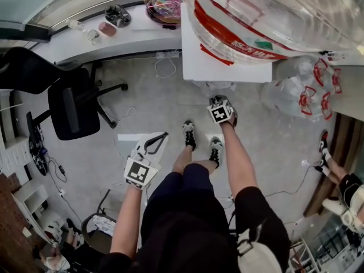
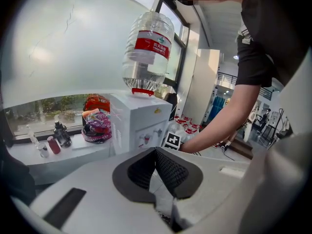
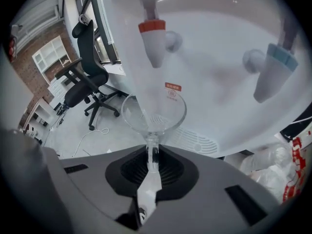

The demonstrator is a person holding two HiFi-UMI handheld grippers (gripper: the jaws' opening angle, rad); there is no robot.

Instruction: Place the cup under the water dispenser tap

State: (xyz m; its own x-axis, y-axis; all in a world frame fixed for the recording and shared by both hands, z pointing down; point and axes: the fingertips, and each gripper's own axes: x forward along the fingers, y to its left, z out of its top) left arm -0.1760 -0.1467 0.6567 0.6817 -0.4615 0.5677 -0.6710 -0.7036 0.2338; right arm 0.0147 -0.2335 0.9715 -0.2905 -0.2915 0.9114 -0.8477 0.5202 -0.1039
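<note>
A clear plastic cup (image 3: 153, 112) hangs upright just below the red tap (image 3: 152, 40) of the white water dispenser (image 3: 219, 96), above its drip grille (image 3: 195, 140). My right gripper (image 3: 152, 152) is shut on the cup's near wall. The blue tap (image 3: 273, 72) is to the right. In the head view my right gripper (image 1: 220, 111) reaches under the dispenser's top (image 1: 227, 61) and the cup is hidden. My left gripper (image 1: 149, 149) hangs lower left, away from the dispenser. Its jaws (image 2: 156, 155) are shut with nothing between them. The left gripper view shows the dispenser (image 2: 139, 126) with its bottle (image 2: 147, 50).
A black office chair (image 1: 74, 104) stands to the left. A long white counter (image 1: 114, 41) behind carries small bottles and a colourful helmet (image 1: 165, 1). Bagged empty bottles (image 1: 301, 90) lie right of the dispenser. Cables trail on the floor (image 1: 165, 70).
</note>
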